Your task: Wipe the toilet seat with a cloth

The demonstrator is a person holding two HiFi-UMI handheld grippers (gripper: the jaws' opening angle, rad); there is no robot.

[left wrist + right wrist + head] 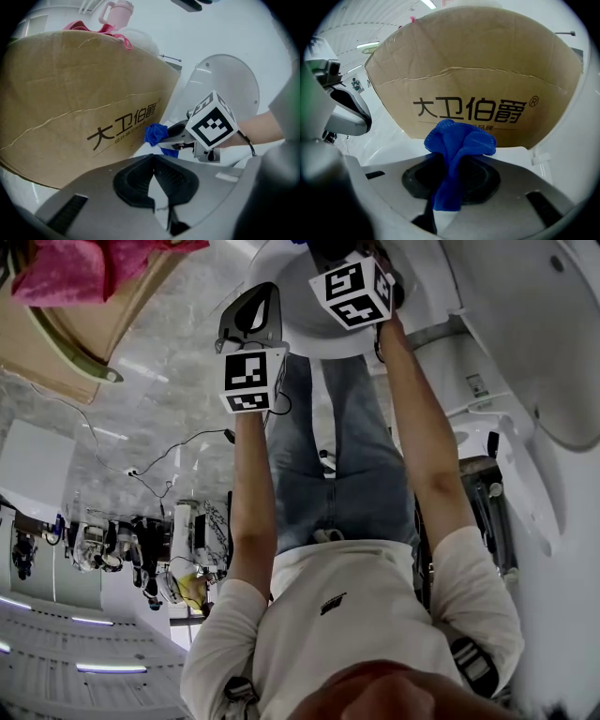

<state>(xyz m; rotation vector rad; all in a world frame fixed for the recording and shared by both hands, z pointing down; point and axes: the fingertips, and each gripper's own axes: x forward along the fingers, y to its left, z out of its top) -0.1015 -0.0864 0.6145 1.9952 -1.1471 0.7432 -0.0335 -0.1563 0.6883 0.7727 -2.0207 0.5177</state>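
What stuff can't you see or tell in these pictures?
1. Head view: the marker cube of the right gripper and the top edge hide nearly all the blue cloth, so whether it touches the toilet cannot be told.
2. Both gripper views: the cardboard box wall hides what lies under the pink fabric.
3. Right gripper view: the box's small print is too small, partly behind the cloth.

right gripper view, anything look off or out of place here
A large printed cardboard box stands right behind the white toilet, an odd neighbour. The blue cloth is just bunched in the right claw; nothing looks spilled or damaged.
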